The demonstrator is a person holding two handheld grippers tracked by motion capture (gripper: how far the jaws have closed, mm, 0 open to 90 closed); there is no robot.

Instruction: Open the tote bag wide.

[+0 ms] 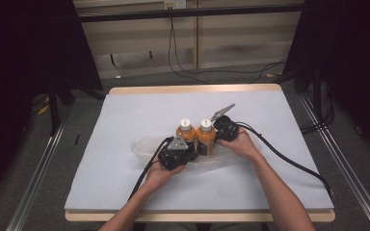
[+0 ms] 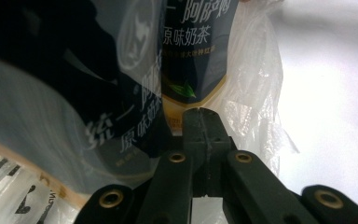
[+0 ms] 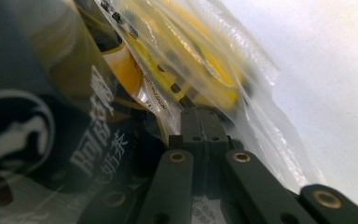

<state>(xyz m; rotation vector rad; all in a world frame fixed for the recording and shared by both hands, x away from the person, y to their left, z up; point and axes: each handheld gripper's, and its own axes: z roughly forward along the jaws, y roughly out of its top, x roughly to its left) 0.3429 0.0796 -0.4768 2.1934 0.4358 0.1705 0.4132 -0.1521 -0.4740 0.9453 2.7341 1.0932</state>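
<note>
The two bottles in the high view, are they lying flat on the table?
No, both bottles stand upright side by side, white caps up, on the clear plastic bag.

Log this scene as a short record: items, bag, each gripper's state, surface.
items: two bottles of orange drink, white caps, dark labels, upright, side by side
bag: clear plastic bag, crumpled on the table around the bottles' bases
left gripper: jaws shut, at the near-left bottle's base; bag film beside the tips, a pinch not clear
right gripper: jaws shut, low beside the right bottle, against bag film
surface: table with pale blue cover
</note>
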